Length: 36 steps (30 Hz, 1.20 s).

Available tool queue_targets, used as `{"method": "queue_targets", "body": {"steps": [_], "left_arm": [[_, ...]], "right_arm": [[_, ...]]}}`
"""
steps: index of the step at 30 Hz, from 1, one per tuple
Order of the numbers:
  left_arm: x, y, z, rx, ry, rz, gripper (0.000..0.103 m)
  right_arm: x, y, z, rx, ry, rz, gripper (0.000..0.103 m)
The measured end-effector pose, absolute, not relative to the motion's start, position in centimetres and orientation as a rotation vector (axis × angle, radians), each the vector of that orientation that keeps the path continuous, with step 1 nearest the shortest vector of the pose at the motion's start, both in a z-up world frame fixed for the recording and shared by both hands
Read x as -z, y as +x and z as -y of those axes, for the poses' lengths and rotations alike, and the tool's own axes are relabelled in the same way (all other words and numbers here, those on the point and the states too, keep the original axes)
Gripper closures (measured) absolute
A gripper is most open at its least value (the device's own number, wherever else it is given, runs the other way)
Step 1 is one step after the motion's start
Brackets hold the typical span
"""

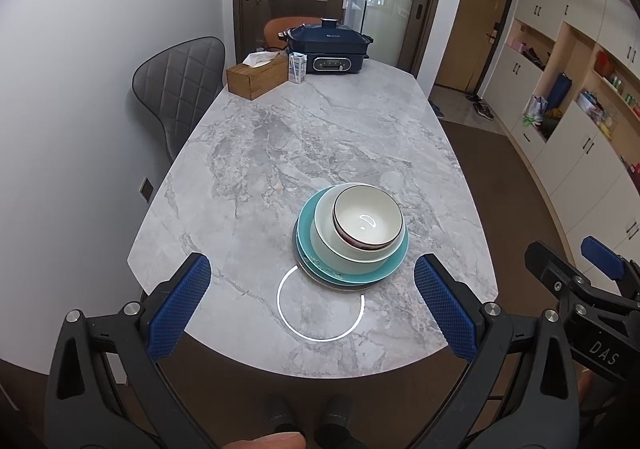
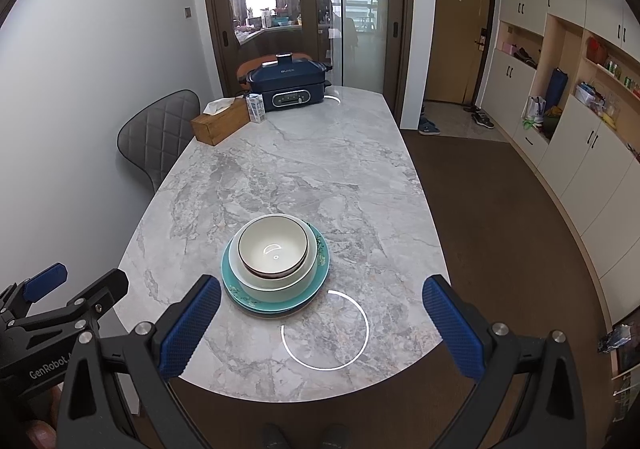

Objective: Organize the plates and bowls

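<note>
One stack of dishes stands near the front end of the grey marble table [image 1: 280, 153] [image 2: 320, 177]. Teal plates [image 1: 394, 267] [image 2: 320, 269] lie at the bottom, over a darker plate. On them sits a pale green bowl [image 1: 324, 233] [image 2: 280, 289], and a white bowl with a dark rim [image 1: 368, 221] [image 2: 273, 247] nests on top. My left gripper [image 1: 312, 297] is open and holds nothing, hovering in front of the stack. My right gripper [image 2: 322, 309] is likewise open and empty, just short of the stack. Each gripper also shows at the edge of the other's view.
At the far end of the table are a dark blue electric cooker [image 1: 328, 47] [image 2: 286, 87], a wooden tissue box [image 1: 256, 77] [image 2: 219, 122] and a small carton [image 1: 298, 67] [image 2: 256, 108]. A grey quilted chair [image 1: 180, 89] [image 2: 160, 141] is on the left, cabinets [image 1: 580, 97] on the right.
</note>
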<state>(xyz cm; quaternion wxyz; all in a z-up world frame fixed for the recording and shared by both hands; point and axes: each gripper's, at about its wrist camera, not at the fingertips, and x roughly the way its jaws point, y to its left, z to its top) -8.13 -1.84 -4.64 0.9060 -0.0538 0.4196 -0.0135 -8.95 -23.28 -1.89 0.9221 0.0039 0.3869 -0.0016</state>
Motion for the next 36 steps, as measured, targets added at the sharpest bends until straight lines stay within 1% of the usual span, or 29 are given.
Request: {"method": "queue_targets", "body": {"steps": [36], "left_arm": [[4.81, -7.80, 2.70, 0.051, -0.133, -0.877, 0.000]], "right_arm": [[2.04, -8.76, 23.34, 0.001, 0.000, -0.800, 0.000]]}}
